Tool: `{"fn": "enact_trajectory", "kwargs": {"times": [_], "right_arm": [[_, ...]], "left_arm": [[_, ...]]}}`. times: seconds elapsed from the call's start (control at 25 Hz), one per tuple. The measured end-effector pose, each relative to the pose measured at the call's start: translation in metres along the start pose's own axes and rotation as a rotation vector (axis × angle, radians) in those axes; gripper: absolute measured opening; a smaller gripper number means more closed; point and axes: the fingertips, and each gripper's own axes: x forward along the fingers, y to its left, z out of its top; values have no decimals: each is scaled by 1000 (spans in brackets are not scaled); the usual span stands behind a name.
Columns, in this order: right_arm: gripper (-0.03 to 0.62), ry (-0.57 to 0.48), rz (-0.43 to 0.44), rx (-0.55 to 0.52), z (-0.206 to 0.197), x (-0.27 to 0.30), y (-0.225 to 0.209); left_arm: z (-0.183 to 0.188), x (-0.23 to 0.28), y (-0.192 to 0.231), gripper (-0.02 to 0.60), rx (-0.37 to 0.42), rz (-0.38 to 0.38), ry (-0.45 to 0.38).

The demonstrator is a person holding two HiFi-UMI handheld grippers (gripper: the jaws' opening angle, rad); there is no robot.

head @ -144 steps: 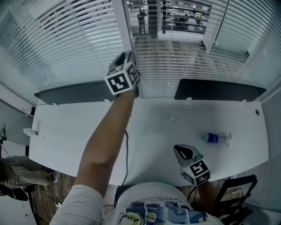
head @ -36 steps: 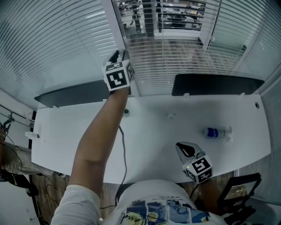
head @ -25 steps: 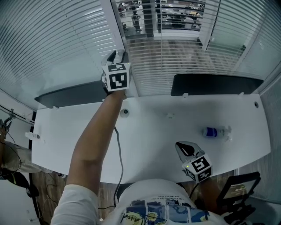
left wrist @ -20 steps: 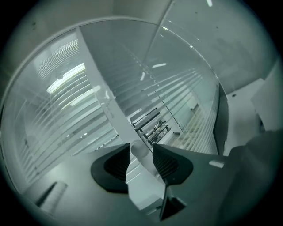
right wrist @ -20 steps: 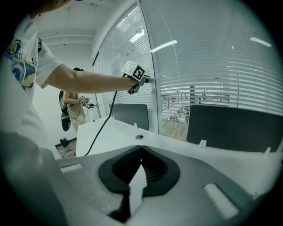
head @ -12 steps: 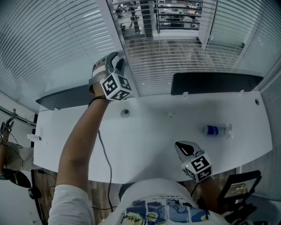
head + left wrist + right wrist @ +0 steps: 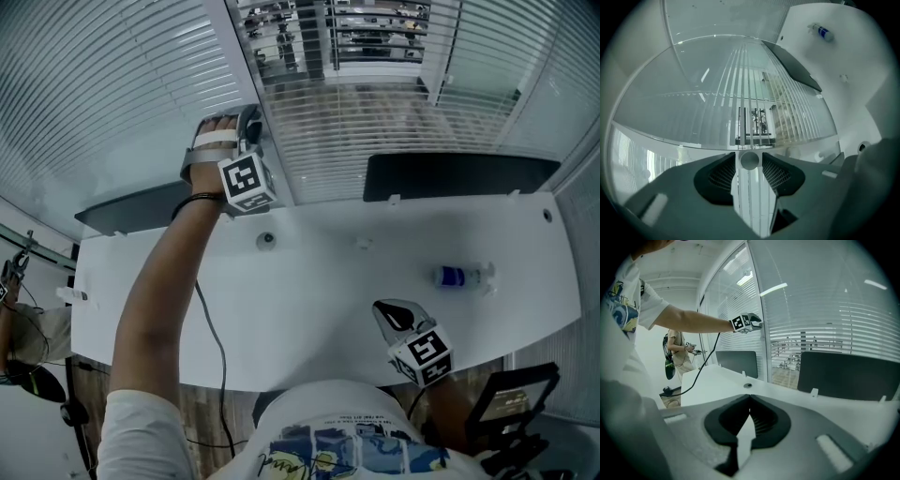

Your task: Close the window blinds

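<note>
My left gripper (image 7: 750,155) has its jaws clamped on a thin clear round wand (image 7: 750,160), which I see end-on between the pads. It is held up beyond the far edge of the flat white table (image 7: 309,309), against the white slatted window blinds (image 7: 740,79). The slats are mostly turned flat. Only the upper part of the middle pane above the table's far edge lets a room show through.

My right gripper (image 7: 751,395) hovers over the table's near edge, jaw tips pressed together with nothing between them.

The only container is a small clear bottle with a blue label (image 7: 461,276), lying on its side on the table's right part. I cannot tell what is in it.

Compared with a second ago, the left hand (image 7: 211,150) has rolled over and swung left, and the marker cube faces a new way. The right gripper and the bottle are where they were.

The wand's length is hidden behind the left gripper (image 7: 247,127) in the head view. Two dark flat panels (image 7: 450,175) stand along the table's far edge.
</note>
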Motion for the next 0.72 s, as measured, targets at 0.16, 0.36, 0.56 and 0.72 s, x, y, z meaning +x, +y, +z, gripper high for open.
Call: {"fn": "enact_trajectory", "kwargs": {"times": [0.16,0.36,0.56,0.72], "right_arm": [[2,-1,-3,0,-3,-2,-2],[2,7,-6,4,-4,-2,-2],[3,12,-1,5,-3,-1,-1],[2,15,4,4,-1,0,1]], "left_arm": [[1,2,-5,169,63,2,25],[-1,3,-1,118,64,26,33],[3,0,3,117,11,37,5],[5,-2,3,117,-95,28,-18]]}}
